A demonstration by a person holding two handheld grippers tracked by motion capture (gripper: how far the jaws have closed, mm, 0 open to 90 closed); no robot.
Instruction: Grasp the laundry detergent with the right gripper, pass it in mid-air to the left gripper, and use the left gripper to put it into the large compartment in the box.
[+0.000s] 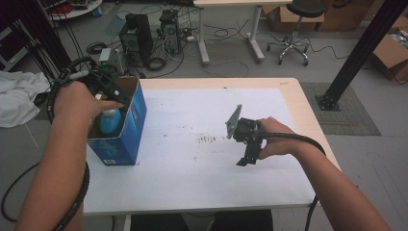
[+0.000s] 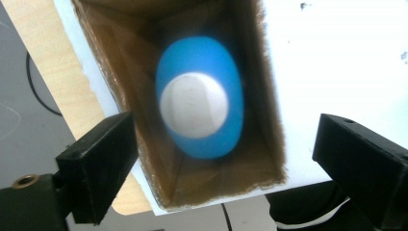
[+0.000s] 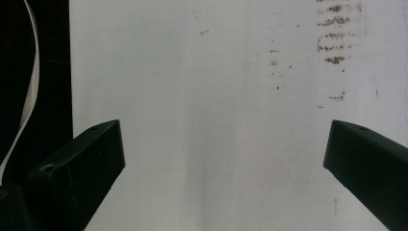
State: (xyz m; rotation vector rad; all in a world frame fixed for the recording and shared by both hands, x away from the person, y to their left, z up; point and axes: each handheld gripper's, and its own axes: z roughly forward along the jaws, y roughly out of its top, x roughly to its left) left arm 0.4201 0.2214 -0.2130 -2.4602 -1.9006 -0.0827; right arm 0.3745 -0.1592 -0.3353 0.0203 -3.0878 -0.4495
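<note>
An open blue cardboard box (image 1: 126, 130) stands on the left edge of the table, with a blue bottle (image 1: 109, 121) upright inside it. My left gripper (image 1: 113, 94) hovers just above the box's mouth, pointing down. In the left gripper view the bottle (image 2: 199, 103) with its white cap lies below, inside the brown box walls (image 2: 262, 110). The left gripper (image 2: 223, 139) stands open, its jaws wide apart and clear of the bottle. My right gripper (image 1: 245, 161) points down at the white table cover right of centre. It (image 3: 223, 149) is open with nothing between its jaws.
The table is covered by a white sheet (image 1: 202, 192) with brown smudges (image 1: 207, 139) near its middle. On the floor beyond are computer towers (image 1: 137, 36), cables and a stool (image 1: 293, 29). A black post (image 1: 356, 53) stands at the right, and white cloth (image 1: 17, 98) lies left of the table.
</note>
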